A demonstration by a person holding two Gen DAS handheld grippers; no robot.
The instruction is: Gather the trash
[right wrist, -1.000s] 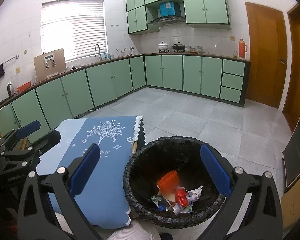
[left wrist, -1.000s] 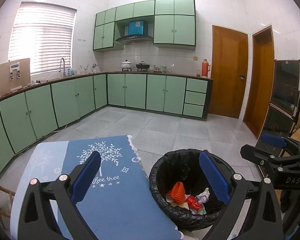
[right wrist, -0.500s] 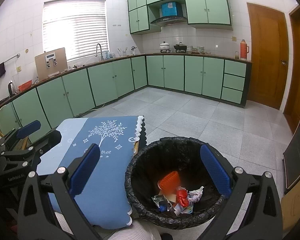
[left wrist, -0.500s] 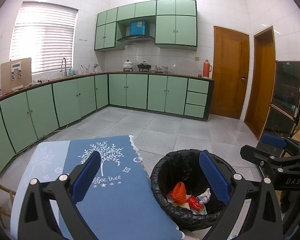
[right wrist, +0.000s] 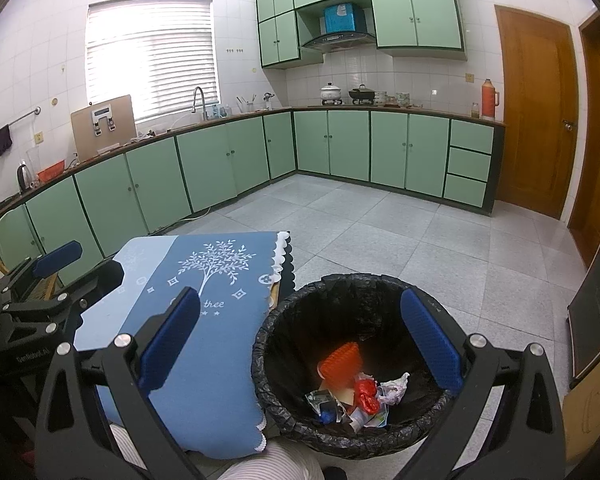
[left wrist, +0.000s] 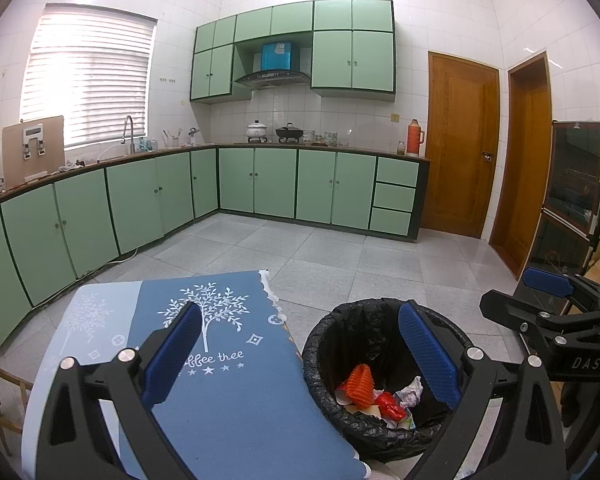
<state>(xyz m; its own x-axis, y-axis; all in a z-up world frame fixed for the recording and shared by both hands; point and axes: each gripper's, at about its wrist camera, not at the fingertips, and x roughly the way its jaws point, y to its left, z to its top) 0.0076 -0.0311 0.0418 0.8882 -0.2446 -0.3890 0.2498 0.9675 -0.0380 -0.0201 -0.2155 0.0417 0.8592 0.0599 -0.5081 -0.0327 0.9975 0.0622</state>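
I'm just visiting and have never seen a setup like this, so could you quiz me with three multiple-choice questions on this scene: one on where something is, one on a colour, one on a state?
1. Where does the round bin lined with a black plastic bag stand?
A. On the countertop
B. On the floor beside the blue tree-print tablecloth
C. In the sink

2. What colour is the ribbed piece of trash in the bin?
A. Orange
B. Green
C. Purple

3. How are the left gripper and right gripper?
A. Both open, empty
B. Both shut on paper
C. One holds a bottle

Answers: 1 B, the bin sits on floor tiles next to the cloth edge. 2 A, it shows bright orange. 3 A, the blue pads stand wide apart with nothing between.
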